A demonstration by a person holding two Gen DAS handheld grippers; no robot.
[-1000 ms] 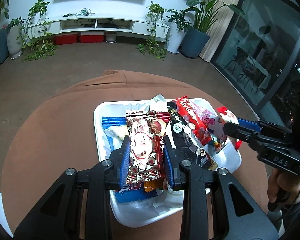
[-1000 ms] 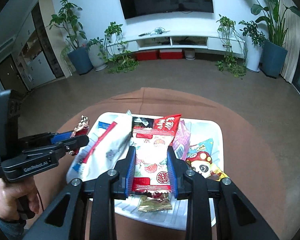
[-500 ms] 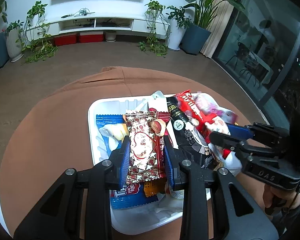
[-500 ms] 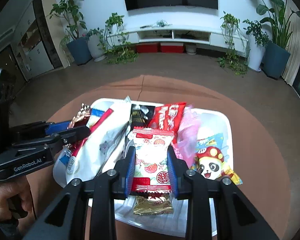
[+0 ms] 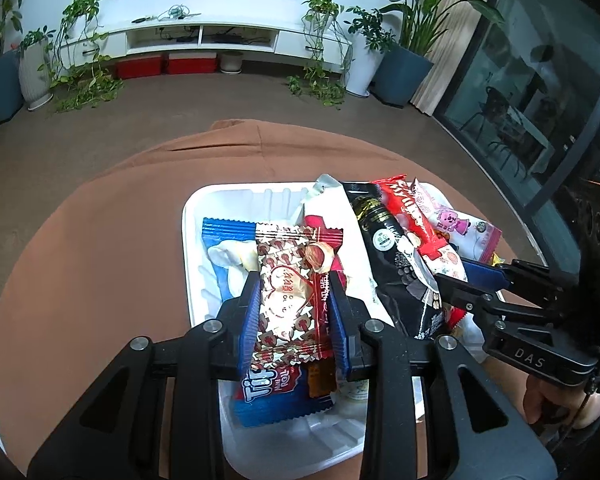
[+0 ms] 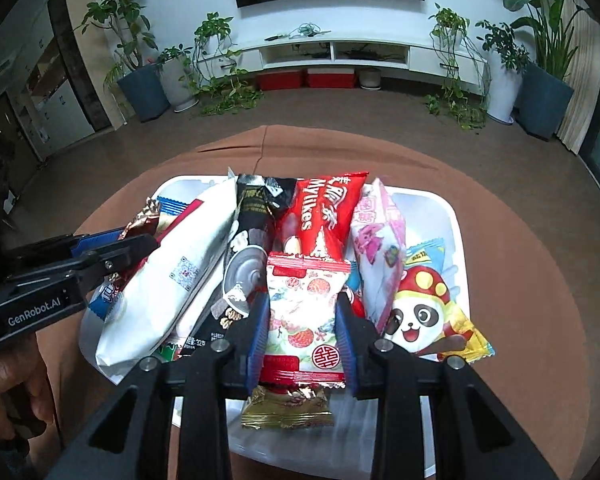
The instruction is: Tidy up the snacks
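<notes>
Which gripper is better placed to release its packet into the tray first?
Right gripper, probably: its jaws are already opening around the strawberry packet above the white tray. The left gripper clamps its heart packet.

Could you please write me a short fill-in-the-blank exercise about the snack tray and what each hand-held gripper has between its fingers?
1. The snacks are piled in a ____ tray on a brown tablecloth.
2. The left hand-held gripper holds a packet printed with a ____ shape.
3. The packet between the fingers of the right hand-held gripper shows red ____.
4. The yellow packet at the tray's right shows a cartoon ____.

Missing words: white; heart; strawberries; panda
</notes>
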